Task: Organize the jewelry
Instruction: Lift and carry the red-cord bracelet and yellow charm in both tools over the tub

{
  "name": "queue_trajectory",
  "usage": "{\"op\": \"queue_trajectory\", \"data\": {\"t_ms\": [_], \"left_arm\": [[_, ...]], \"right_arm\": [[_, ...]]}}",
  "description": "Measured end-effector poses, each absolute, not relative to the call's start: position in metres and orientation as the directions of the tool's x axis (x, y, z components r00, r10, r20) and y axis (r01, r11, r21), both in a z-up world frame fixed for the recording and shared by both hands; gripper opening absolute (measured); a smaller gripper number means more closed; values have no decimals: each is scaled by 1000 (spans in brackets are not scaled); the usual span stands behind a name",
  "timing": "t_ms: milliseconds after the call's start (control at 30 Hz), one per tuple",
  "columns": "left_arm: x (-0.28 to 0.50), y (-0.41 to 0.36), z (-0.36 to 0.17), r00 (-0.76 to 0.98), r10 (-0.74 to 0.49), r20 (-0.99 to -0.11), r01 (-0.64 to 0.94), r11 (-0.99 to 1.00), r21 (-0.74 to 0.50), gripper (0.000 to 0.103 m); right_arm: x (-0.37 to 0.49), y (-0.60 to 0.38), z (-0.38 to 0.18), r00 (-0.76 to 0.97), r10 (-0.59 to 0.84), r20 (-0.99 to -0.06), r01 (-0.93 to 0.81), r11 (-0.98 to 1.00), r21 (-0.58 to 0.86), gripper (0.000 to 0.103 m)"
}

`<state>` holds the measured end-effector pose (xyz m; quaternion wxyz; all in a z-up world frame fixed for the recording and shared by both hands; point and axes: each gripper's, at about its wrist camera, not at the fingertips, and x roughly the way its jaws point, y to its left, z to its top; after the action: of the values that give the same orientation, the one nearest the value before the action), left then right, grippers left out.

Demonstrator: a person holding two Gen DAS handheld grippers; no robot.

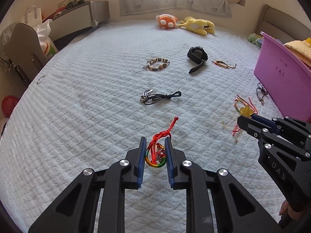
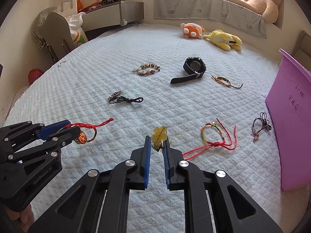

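Observation:
Jewelry lies spread on a white quilted bed. My left gripper (image 1: 155, 141) is closed around a red and rainbow cord bracelet (image 1: 158, 151) with a red bead; it also shows in the right wrist view (image 2: 85, 134). My right gripper (image 2: 157, 139) is closed on a yellow flower pendant with a gold chain (image 2: 159, 135). Farther off lie a black cord necklace (image 1: 161, 96), a beaded bracelet (image 1: 157, 64), a black watch (image 1: 197, 56), a brown braided bracelet (image 1: 223, 63), a rainbow bracelet with red cords (image 2: 215, 136) and a dark cord piece (image 2: 261, 125).
A purple bin (image 2: 291, 104) stands at the right edge of the bed. Plush toys (image 1: 186, 24) lie at the far end under the window. A thin ring (image 1: 40, 80) lies near the left edge. A chair (image 1: 23, 44) and bags stand left of the bed.

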<state>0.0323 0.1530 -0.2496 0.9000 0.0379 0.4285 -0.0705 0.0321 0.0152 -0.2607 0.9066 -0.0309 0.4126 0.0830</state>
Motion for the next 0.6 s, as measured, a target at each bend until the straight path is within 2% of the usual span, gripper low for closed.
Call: {"op": "queue_trajectory", "data": {"t_ms": [600], "left_arm": [[33,144,-152,625,-197,-755,325,946,22,19]], "right_arm": [[-5,-6,-163,650,51,-758,-14,998,55,12]]}}
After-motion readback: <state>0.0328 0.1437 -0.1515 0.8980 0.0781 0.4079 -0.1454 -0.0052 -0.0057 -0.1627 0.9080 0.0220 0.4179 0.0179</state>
